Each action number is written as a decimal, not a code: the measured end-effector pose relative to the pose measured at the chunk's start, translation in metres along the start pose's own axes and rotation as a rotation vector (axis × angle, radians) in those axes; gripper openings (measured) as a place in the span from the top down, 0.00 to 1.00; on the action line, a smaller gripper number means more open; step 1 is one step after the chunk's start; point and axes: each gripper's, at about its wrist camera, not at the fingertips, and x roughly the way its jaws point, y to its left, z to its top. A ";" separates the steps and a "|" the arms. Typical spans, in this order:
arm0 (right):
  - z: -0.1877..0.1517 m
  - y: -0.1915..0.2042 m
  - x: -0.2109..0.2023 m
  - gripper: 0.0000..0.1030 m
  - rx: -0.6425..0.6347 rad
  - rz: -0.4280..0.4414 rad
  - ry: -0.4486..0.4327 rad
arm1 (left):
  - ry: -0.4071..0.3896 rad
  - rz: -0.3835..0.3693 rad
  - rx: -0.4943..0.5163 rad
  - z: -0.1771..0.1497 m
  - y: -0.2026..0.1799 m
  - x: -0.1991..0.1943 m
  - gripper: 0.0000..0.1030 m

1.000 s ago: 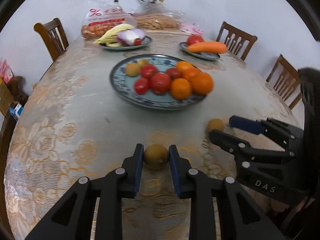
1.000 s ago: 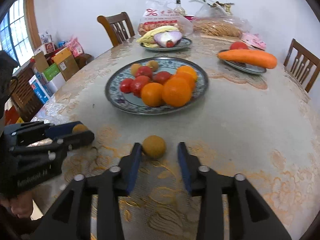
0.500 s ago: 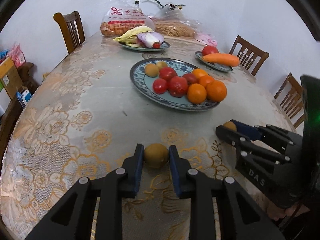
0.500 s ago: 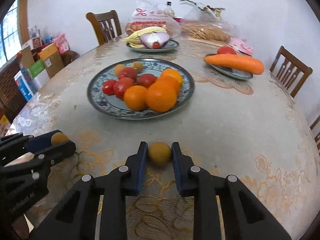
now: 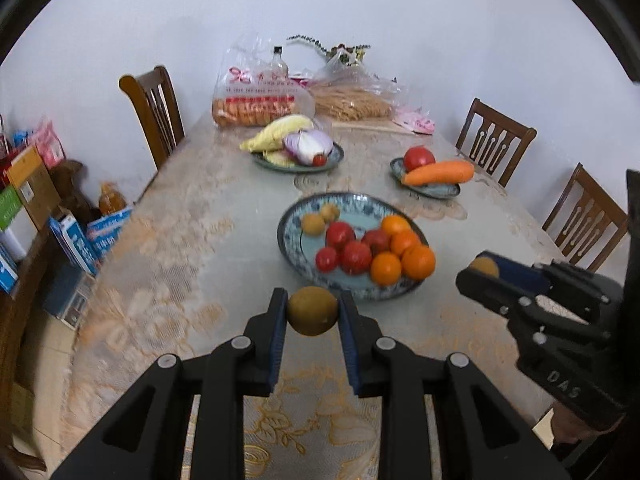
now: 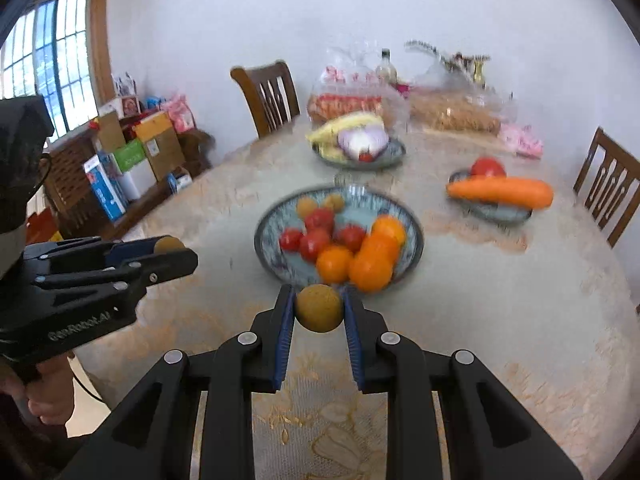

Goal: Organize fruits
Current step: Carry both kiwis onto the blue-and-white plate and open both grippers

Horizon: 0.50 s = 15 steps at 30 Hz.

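Left wrist view: I am seeing the big blue plate (image 5: 292, 216) carrying tomatoes, oranges and two brown fruits. My left gripper (image 5: 313, 312) is clenching its jaws on a brown fruit (image 5: 313, 311), now lifted off the bench (image 5: 192, 248), nearer the plate than before.

Right wrist view: my right gripper (image 6: 319, 309) is gripping a second brown fruit (image 6: 319, 308), also raised, just before the plate's near rim.

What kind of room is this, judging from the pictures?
Most likely a home dining room: a long table with a lace cloth, wooden chairs around it, plates of food such as the fruit plate, and boxes stacked by a window.
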 end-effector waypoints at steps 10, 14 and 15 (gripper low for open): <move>0.026 0.000 0.003 0.76 -0.037 0.033 -0.040 | -0.021 -0.012 0.021 0.022 0.003 0.028 0.75; 0.039 -0.008 0.023 0.76 -0.037 0.031 -0.022 | 0.013 -0.022 0.012 0.032 0.010 0.058 0.75; 0.043 -0.010 0.030 0.76 -0.038 0.028 -0.016 | 0.019 -0.027 0.009 0.033 0.012 0.063 0.75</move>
